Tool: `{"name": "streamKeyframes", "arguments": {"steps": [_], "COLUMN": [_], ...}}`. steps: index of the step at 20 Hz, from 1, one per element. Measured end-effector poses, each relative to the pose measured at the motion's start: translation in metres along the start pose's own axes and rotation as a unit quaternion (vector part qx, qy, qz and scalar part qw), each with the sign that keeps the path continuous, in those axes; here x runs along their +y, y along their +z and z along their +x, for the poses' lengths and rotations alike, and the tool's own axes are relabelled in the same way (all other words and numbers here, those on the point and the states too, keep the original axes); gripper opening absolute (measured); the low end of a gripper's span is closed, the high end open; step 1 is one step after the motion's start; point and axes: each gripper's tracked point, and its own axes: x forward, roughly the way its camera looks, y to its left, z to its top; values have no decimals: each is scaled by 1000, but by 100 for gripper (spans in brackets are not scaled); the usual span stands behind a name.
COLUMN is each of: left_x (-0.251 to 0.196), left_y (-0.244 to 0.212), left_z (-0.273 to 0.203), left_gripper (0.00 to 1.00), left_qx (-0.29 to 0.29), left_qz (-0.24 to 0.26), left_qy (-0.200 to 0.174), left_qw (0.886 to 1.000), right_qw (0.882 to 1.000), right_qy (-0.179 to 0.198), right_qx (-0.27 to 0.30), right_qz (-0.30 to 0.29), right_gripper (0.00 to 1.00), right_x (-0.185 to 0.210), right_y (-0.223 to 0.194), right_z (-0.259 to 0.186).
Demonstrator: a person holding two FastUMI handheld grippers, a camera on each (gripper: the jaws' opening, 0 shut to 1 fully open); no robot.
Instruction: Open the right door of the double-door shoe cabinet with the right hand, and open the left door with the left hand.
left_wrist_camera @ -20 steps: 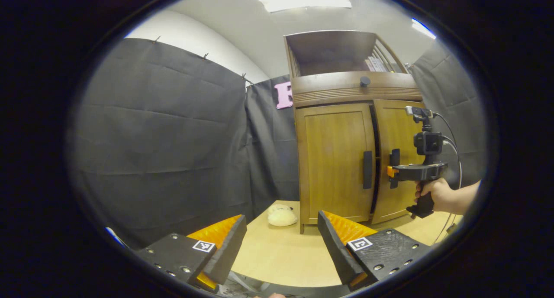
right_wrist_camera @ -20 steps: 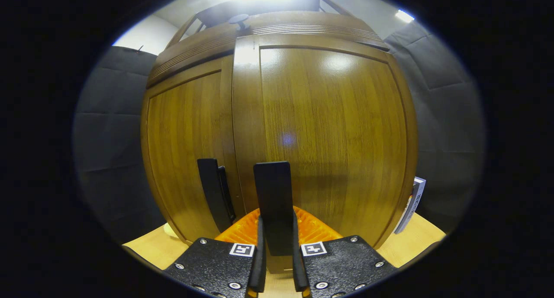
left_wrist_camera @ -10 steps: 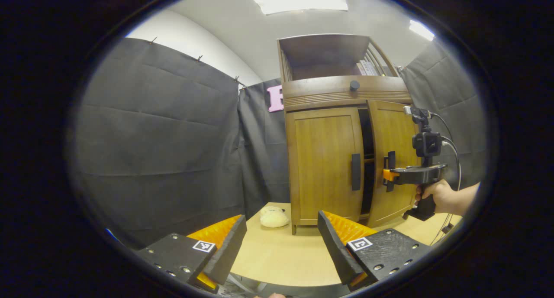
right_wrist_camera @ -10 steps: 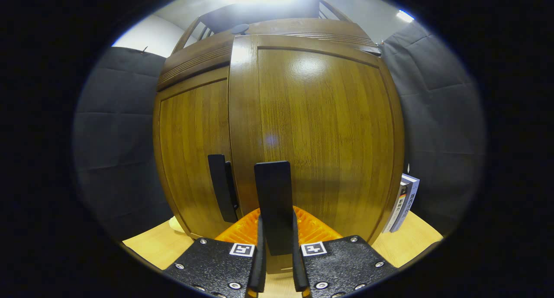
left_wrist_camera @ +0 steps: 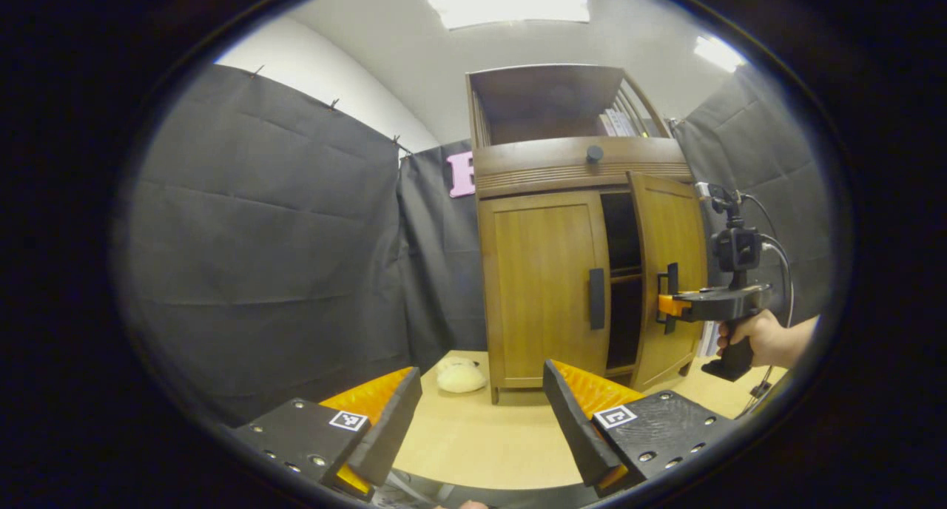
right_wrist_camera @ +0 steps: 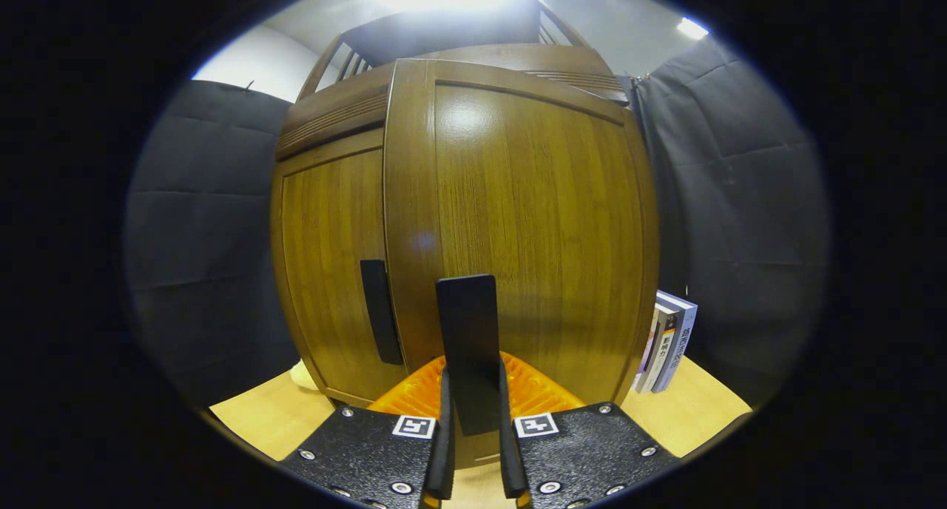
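While right tongs (right_wrist_camera: 473, 450) clench one handle (right_wrist_camera: 467, 354), left tongs (left_wrist_camera: 481, 420) gape; two doors (left_wrist_camera: 544, 291).

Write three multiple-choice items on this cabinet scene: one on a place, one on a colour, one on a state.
1. Where does the cream plush toy lie?
A. on the cabinet's top shelf
B. on the table by the cabinet's left foot
C. inside the open compartment

2. What colour are the door handles?
A. black
B. silver
C. white

3. How do the doors stand?
A. both shut
B. left ajar, right shut
C. right ajar, left shut

Key: 1 B, it rests on the table beside the cabinet. 2 A, the left door handle is black. 3 C, the right hand-held gripper grips the right door handle and the right door stands ajar; the left door is flush.
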Motion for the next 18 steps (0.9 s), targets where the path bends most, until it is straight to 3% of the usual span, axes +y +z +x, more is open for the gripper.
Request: {"name": "streamKeyframes", "arguments": {"steps": [18], "left_x": [-16], "left_y": [8], "left_z": [6], "left_gripper": [100], "left_qx": [-14], "left_qz": [-1], "left_qy": [-76], "left_qw": [997], "right_qw": [1000], "right_qy": [-28], "right_qx": [6], "right_qz": [0], "right_gripper": [24], "right_x": [-62], "right_y": [1], "right_z": [-80]}}
